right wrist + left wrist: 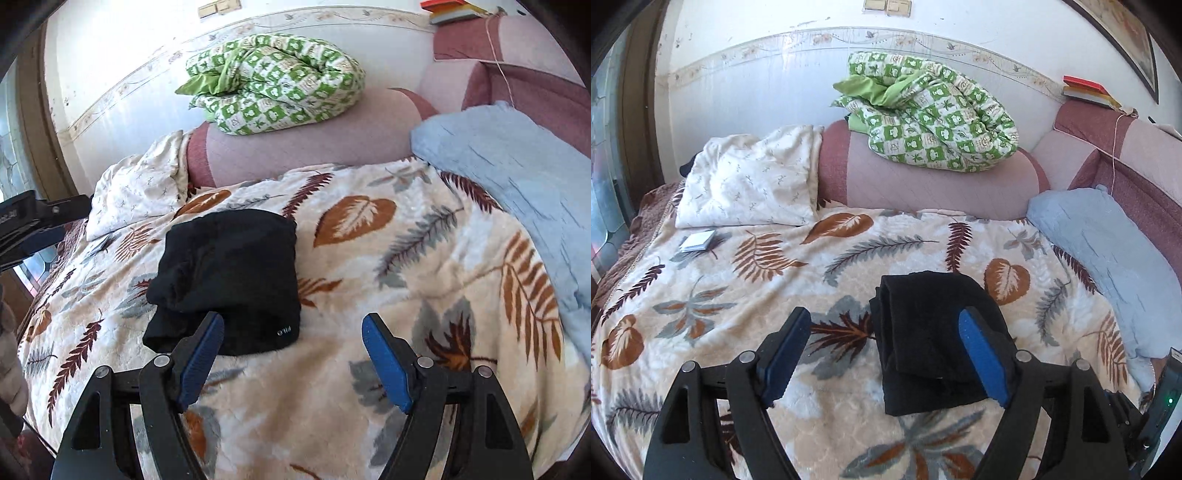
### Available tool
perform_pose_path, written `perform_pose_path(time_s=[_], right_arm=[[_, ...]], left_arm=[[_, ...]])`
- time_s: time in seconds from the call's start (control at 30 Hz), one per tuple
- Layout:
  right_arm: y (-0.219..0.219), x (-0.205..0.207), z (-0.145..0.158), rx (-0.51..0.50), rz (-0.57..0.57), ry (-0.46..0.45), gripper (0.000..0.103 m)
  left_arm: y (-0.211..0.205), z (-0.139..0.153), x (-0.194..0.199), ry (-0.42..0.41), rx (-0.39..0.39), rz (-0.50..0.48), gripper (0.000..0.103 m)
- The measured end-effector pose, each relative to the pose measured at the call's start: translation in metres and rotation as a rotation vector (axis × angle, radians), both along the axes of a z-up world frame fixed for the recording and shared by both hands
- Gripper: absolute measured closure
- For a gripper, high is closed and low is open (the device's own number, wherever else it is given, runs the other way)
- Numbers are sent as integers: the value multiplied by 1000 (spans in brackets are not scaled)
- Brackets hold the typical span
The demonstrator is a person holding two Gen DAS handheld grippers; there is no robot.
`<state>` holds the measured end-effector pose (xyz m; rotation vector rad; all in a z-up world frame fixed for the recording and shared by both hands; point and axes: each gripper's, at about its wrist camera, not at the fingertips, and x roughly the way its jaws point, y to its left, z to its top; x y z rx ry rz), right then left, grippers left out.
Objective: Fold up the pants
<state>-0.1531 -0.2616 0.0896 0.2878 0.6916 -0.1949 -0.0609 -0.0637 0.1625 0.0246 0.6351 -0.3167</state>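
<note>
Judging by the compact black pants (931, 343) lying folded on the leaf-print blanket (738, 295) just ahead of my empty, wide-spread left tongs (886, 354) and right tongs (293, 354), I reckon folding is essentially done, and only my right view shows their small white logo (284, 331).

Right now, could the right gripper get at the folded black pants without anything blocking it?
Probably yes. The right gripper is open and empty, and the black pants lie just ahead on the leaf-print blanket, near its left finger. Nothing lies on them or between.
</note>
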Motion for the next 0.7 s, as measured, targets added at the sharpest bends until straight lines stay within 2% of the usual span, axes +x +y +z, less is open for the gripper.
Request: perform_pose_path(time_s=[0.1, 0.17, 0.27, 0.43, 0.7], right_arm=[[-6, -11, -5, 31, -33, 10, 21], [-10, -13, -8, 41, -51, 5, 21], [-11, -13, -13, 59, -58, 19, 21], [-8, -13, -17, 51, -57, 34, 21], [-3, -11, -22, 49, -43, 51, 21]], left_arm=[[0, -8, -21, -36, 46, 55, 20], [-5, -19, -29, -52, 115, 78, 20], [-11, -37, -32, -19, 189, 67, 20], [-12, -53, -30, 53, 179, 42, 20], [-15, -63, -30, 102, 164, 31, 20]])
